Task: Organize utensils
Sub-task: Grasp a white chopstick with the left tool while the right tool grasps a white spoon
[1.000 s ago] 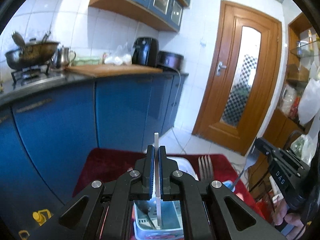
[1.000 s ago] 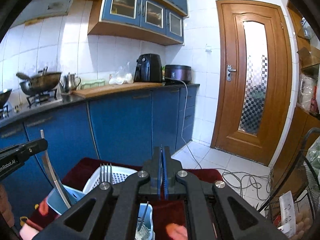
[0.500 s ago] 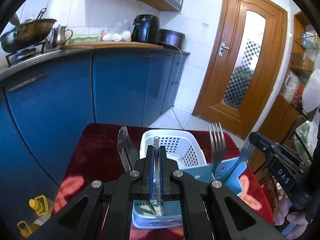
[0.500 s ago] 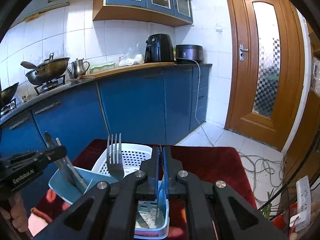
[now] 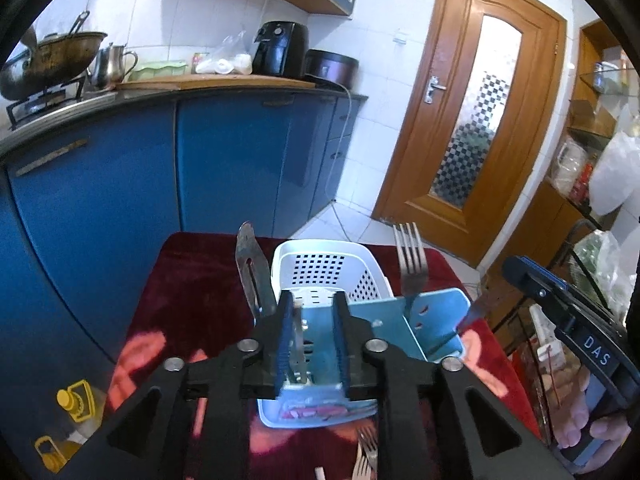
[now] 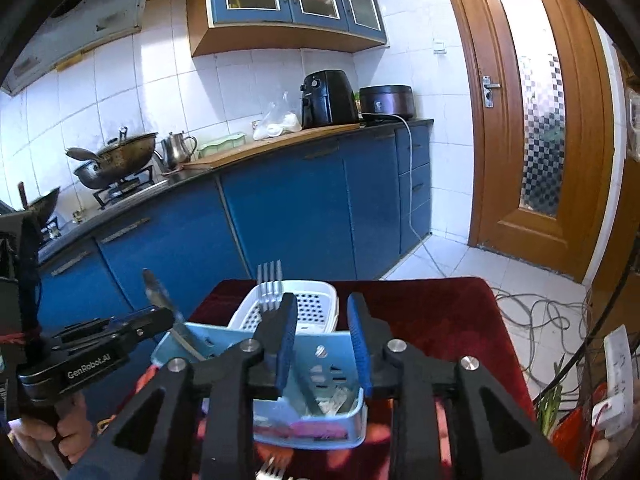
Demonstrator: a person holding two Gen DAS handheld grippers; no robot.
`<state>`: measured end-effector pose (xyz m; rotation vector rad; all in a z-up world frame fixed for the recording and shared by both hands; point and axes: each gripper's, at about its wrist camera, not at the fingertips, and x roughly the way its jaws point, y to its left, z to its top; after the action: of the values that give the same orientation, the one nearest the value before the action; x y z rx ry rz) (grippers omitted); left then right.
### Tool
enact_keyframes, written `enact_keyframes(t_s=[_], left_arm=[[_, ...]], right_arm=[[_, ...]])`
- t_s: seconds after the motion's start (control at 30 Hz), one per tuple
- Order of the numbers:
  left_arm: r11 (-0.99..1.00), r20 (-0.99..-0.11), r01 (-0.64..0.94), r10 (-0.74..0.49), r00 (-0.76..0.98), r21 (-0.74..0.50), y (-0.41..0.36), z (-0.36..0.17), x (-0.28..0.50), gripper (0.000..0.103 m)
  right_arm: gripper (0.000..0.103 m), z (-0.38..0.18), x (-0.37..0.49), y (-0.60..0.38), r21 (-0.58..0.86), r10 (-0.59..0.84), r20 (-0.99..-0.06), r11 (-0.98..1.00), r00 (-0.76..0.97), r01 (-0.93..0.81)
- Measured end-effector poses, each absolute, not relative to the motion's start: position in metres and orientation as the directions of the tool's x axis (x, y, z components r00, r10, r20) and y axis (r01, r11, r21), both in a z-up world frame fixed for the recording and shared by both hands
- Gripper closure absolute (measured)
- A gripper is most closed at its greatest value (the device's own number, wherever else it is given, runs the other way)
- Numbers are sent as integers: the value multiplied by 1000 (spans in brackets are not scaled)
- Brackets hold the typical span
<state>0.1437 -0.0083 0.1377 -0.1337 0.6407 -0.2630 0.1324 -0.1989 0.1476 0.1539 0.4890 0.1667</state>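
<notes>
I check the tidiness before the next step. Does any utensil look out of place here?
Yes. Some forks lie loose on the red cloth, in front of the blue utensil holder and not inside it. The upright fork and knife already stand in the holder.

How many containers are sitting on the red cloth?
2. A white perforated basket sits at the far side, and a light blue utensil caddy is right in front of it. Others may be hidden from view.

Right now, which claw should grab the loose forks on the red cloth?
Right, probably. The right claw is open and empty, with the forks just below it; the left claw is open around a utensil.
</notes>
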Motion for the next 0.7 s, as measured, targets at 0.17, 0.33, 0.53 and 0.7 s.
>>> enact_keyframes(t_s=[0.17,0.33,0.53,0.7], left_arm=[[962,-570,208,-274,775,-179,-6,143,121,75],[965,-583,205,-263,769,-165,1,147,97,75],[964,-611,198,-267,745,-180,8,143,73,75],[964,-638,197,-265,723,-176,9,131,57,75]], right_arm=[[74,149,113,-198,213,218,-469,968,856,-130],[74,147,91,-194,235,251,-488,960,836,-152],[74,140,72,-187,252,275,-516,954,811,-163],[74,124,58,-182,257,285,-552,952,784,-165]])
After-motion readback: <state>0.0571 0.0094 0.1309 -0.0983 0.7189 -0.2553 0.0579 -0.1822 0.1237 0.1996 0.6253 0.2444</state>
